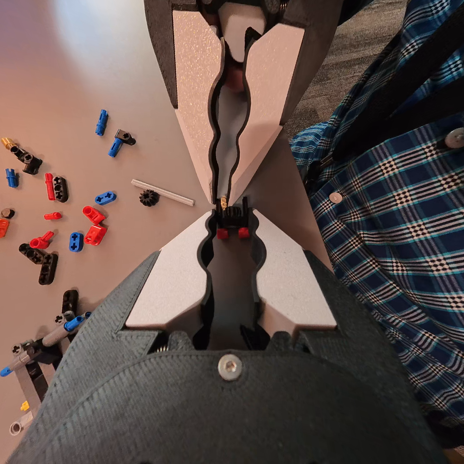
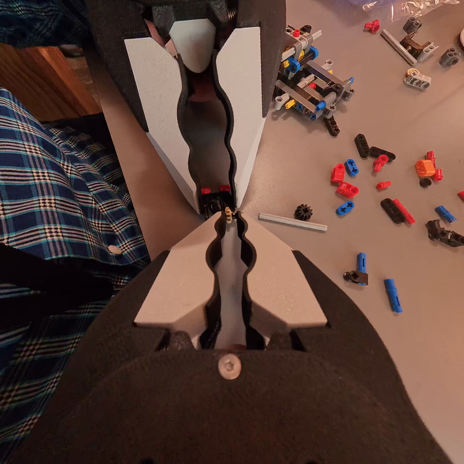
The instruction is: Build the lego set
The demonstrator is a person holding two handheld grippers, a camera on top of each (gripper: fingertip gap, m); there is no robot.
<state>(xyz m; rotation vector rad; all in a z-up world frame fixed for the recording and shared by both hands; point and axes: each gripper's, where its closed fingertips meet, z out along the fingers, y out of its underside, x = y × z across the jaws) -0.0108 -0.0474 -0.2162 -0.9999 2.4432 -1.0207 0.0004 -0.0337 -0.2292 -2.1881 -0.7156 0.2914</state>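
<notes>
Smooth beige table (image 2: 351, 376), scattered loose lego pieces (image 2: 346, 187), grey axle (image 2: 292, 222), part-built model (image 2: 313, 85)

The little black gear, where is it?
In the right wrist view, the black gear lies right of the gripper tips, just above the grey axle.

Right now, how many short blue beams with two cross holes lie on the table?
2. One blue beam lies beside the red connectors; the other blue beam lies near the black gear. Others may be hidden.

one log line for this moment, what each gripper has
left gripper: shut on black frame piece | right gripper: shut on tan gear | tips meeting above table | gear at frame
</notes>
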